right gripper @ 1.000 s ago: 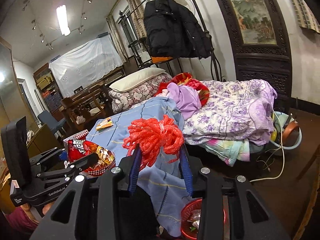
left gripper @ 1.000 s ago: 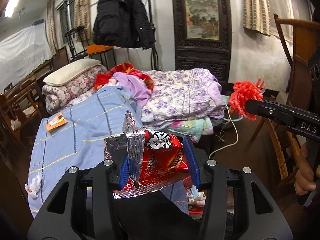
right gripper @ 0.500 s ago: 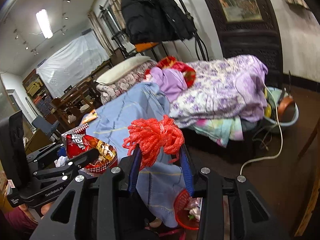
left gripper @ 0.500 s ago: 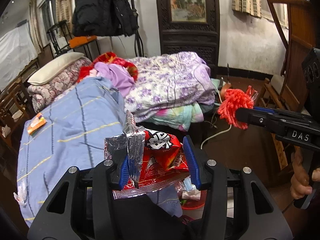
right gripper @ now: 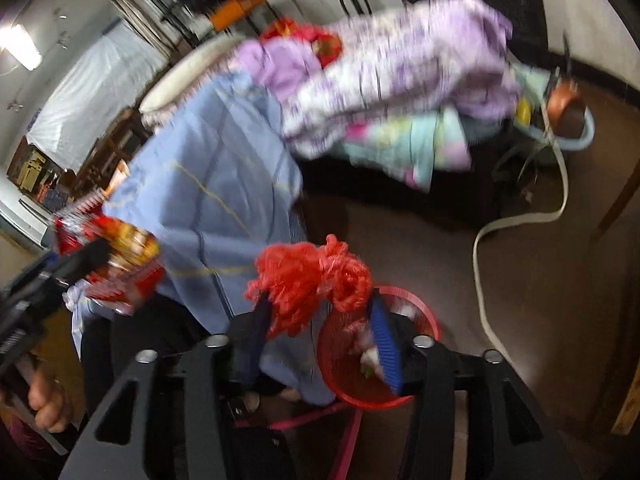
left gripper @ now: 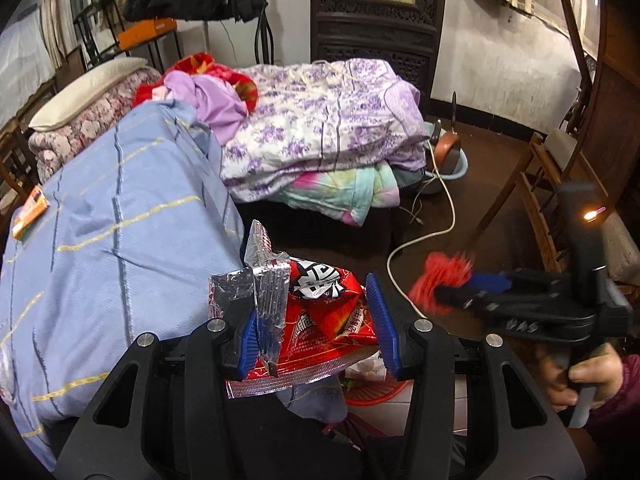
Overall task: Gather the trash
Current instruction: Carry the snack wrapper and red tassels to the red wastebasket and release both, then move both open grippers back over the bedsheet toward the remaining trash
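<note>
My left gripper (left gripper: 316, 320) is shut on a red and silver snack bag (left gripper: 316, 312), held in the air beside the bed; the bag also shows in the right wrist view (right gripper: 116, 256). My right gripper (right gripper: 320, 320) is shut on a red mesh bundle (right gripper: 308, 280), which also shows in the left wrist view (left gripper: 444, 280). It hangs just above a red trash basket (right gripper: 420, 312) on the floor that holds some scraps. The basket's rim shows under the bag in the left wrist view (left gripper: 372, 394). The right wrist view is blurred.
A bed with a blue sheet (left gripper: 112, 216) and a purple floral quilt (left gripper: 320, 120) fills the left. An orange wrapper (left gripper: 30, 210) lies on the sheet. A white cable (left gripper: 420, 236) runs over the dark floor. A wooden chair (left gripper: 560, 184) stands at the right.
Both grippers have tilted down and moved toward the floor. The right gripper has dropped with the red bundle to just above the red basket. Both stay shut on their loads.
</note>
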